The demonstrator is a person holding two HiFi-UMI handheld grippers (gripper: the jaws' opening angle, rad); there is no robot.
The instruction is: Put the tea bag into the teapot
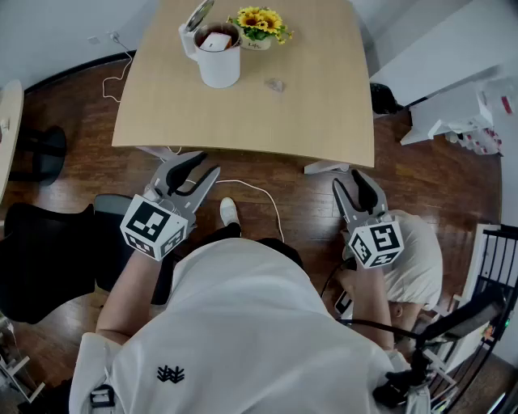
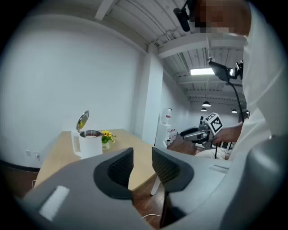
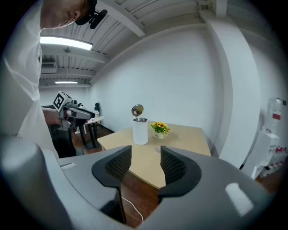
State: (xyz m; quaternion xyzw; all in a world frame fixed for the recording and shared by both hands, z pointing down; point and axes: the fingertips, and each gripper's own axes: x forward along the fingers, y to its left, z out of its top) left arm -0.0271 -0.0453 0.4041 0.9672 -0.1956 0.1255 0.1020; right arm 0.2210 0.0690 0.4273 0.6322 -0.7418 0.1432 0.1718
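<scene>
teapot (image 1: pixel 220 66) on table (image 1: pixel 243 121), flowers (image 1: pixel 259 23) just right of it, tea bag (image 1: pixel 214 40) inside

Pale wooden table (image 1: pixel 243 121) at upper centre of the head view, on a dark plank floor (image 1: pixel 291 202). Black chair (image 1: pixel 36 251) at the left edge. White cable (image 1: pixel 257 192) looping just below the table. White cabinet (image 1: pixel 453 73) at upper right. Plain white walls (image 2: pixel 67 67) and beamed ceiling (image 3: pixel 135 20) in the gripper views, with a lit strip lamp (image 3: pixel 65 42) at upper left.

Fingers (image 3: pixel 173 168) apart, teapot (image 3: pixel 140 131) on table (image 3: pixel 189 139) beyond
</scene>
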